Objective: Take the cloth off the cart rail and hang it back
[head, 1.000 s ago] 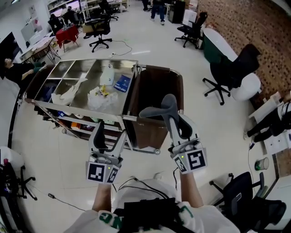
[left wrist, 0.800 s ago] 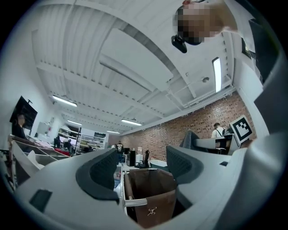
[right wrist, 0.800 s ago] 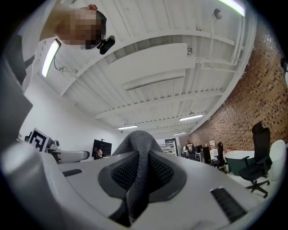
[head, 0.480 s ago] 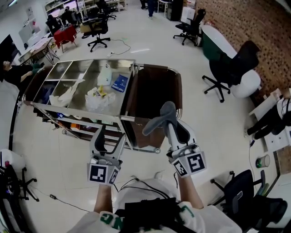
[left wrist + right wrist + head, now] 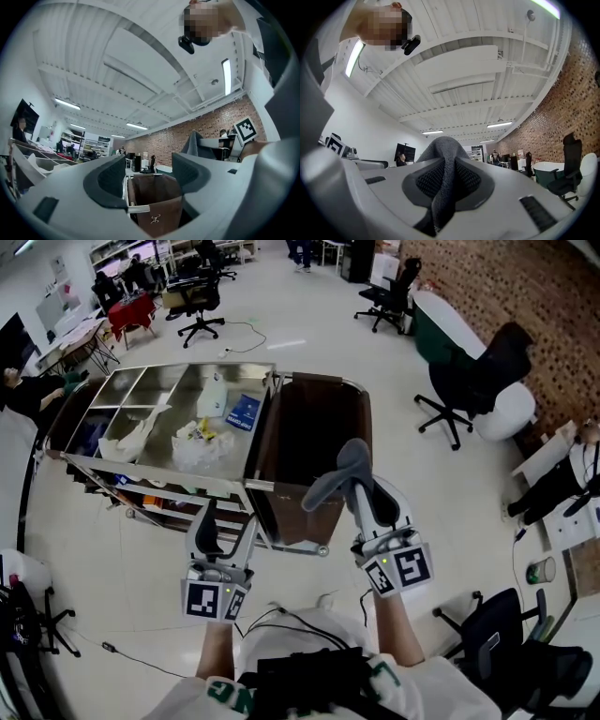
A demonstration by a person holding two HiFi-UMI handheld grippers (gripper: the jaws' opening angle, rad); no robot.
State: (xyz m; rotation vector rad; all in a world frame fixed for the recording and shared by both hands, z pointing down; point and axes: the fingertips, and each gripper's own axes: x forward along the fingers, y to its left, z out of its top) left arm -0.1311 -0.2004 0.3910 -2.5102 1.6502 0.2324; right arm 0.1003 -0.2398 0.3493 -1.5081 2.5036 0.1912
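Cart (image 5: 150,381) backdrop: cloth (image 5: 349,460) in right gripper (image 5: 359,487), little change.

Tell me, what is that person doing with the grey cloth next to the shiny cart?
A person holds tongs in each hand. The right tongs are shut on the grey cloth, which is lifted clear of the cart and held up near the brown bag at its end. The left tongs are open and empty, close to the cart's side. The cloth is not hung back yet.
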